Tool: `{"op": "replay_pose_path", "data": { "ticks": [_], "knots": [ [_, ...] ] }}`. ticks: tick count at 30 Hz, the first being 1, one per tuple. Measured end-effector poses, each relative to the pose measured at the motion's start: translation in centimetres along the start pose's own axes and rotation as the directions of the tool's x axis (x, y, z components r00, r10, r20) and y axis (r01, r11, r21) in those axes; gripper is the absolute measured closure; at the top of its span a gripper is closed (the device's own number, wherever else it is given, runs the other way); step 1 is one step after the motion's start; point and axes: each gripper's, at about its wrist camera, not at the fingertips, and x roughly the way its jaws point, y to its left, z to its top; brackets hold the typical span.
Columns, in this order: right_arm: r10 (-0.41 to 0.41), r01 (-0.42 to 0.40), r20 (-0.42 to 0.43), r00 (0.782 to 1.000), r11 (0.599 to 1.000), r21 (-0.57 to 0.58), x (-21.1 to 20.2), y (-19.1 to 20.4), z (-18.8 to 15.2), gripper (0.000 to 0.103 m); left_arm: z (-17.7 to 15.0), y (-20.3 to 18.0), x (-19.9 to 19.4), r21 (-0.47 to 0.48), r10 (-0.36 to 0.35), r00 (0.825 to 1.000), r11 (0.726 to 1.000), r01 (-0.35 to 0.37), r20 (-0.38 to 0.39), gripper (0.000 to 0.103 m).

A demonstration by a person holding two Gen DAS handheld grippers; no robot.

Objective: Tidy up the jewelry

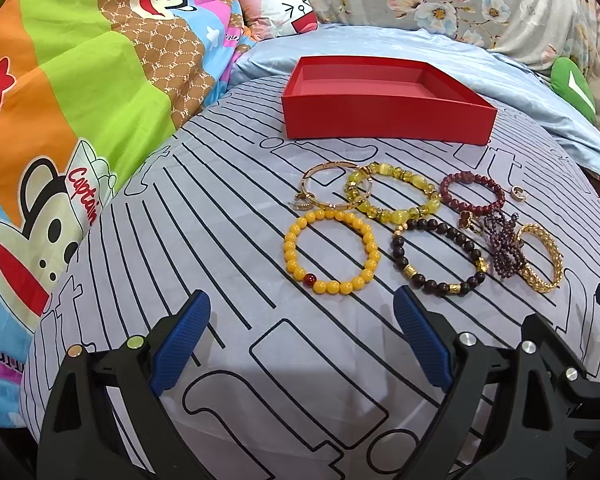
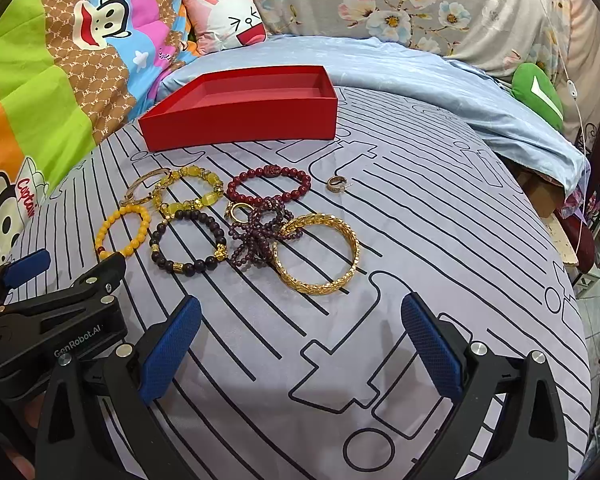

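Note:
An empty red box (image 1: 384,120) (image 2: 240,124) sits at the back of a striped grey sheet. In front of it lie several bracelets: a yellow bead one (image 1: 290,258) (image 2: 138,236), a dark bead one (image 1: 398,250) (image 2: 158,256), a translucent yellow one (image 1: 432,202) (image 2: 210,200), a dark red one (image 1: 496,200) (image 2: 304,188), a thin gold bangle (image 1: 310,178) (image 2: 142,182), a purple bead tangle (image 1: 504,250) (image 2: 256,236), a wide gold bangle (image 1: 542,284) (image 2: 316,282) and a small ring (image 1: 518,193) (image 2: 337,183). My left gripper (image 1: 302,316) hangs open just short of the yellow beads. My right gripper (image 2: 300,320) hangs open before the wide gold bangle.
A cartoon-print quilt (image 1: 60,100) rises on the left. A light blue blanket (image 2: 420,76), a pink pillow (image 2: 224,20) and a floral cover (image 2: 400,4) lie behind the box. The bed edge drops off at the right (image 2: 572,280), with clutter beyond it.

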Motion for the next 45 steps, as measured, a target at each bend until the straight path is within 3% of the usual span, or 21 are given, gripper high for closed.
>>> {"op": "replay_pose_path", "data": {
  "ticks": [45],
  "knots": [
    [0.009,-0.009,0.001,1.000,1.000,0.004,-0.18,0.10,-0.06,0.006,0.16,0.30,0.34,-0.002,-0.014,1.000,1.000,0.013,-0.014,0.013]
  ]
}}
